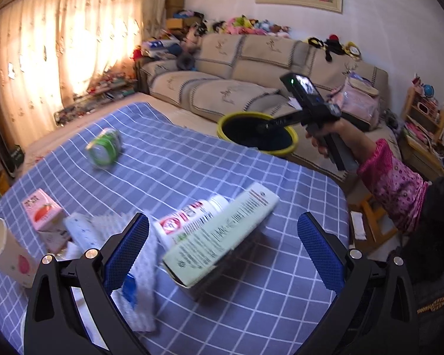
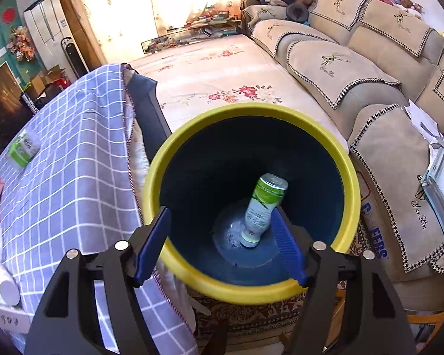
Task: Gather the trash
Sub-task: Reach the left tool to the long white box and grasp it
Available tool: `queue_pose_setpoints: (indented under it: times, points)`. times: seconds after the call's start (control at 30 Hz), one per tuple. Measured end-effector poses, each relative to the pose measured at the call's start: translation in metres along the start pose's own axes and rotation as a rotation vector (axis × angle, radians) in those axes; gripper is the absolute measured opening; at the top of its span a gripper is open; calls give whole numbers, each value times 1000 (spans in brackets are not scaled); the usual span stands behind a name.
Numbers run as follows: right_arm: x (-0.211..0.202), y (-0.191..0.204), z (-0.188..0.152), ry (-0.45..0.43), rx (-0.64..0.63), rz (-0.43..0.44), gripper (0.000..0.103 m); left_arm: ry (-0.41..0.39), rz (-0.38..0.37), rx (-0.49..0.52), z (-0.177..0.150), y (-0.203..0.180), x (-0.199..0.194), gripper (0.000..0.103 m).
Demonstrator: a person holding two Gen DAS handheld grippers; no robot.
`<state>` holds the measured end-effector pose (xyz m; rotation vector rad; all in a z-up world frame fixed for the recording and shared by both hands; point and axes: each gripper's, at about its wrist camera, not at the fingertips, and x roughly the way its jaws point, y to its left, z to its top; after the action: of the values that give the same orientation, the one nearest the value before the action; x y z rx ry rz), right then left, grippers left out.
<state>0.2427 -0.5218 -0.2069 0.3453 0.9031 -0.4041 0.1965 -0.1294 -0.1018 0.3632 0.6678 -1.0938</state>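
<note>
Between the blue ribbed pads of the left gripper [image 1: 223,254], which stands wide open and grips nothing, lies a pale green carton [image 1: 222,236], tilted with one end propped on a white bottle with a red label [image 1: 189,217]. The carton looks like light, stiff card with flat sides and sharp edges; a hold across its long flat faces near the middle would probably serve best, since it may crush if squeezed hard. Beside it on the blue checked tablecloth [image 1: 251,301] sit a soft, limp white cloth [image 1: 142,281], a pink juice box [image 1: 44,216], a paper cup [image 1: 6,251] and, farther off, a blurred green can [image 1: 105,148], all likely light. The right gripper [image 2: 222,245] hangs open and empty over the yellow-rimmed bin [image 2: 174,153], a smooth dark tub standing just off the table's edge, where a green-and-white plastic bottle [image 2: 262,207] already lies neck down at the bottom.
</note>
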Motion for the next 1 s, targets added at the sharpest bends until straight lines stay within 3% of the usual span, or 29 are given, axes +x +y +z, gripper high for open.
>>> queue_pose_setpoints:
  times: [0.2, 0.3, 0.87, 1.0]
  points:
    - [-7, -8, -8, -1, 15, 14, 68, 70, 29, -26, -8, 7, 20, 94]
    - [-6, -10, -12, 5, 19, 20, 68, 80, 17, -35, -12, 4, 24, 88]
    - [2, 7, -17, 29, -16, 59, 69, 111, 2, -26, -12, -12, 38, 79]
    - [2, 7, -18, 27, -14, 61, 69, 121, 1, -42, -11, -11, 43, 59]
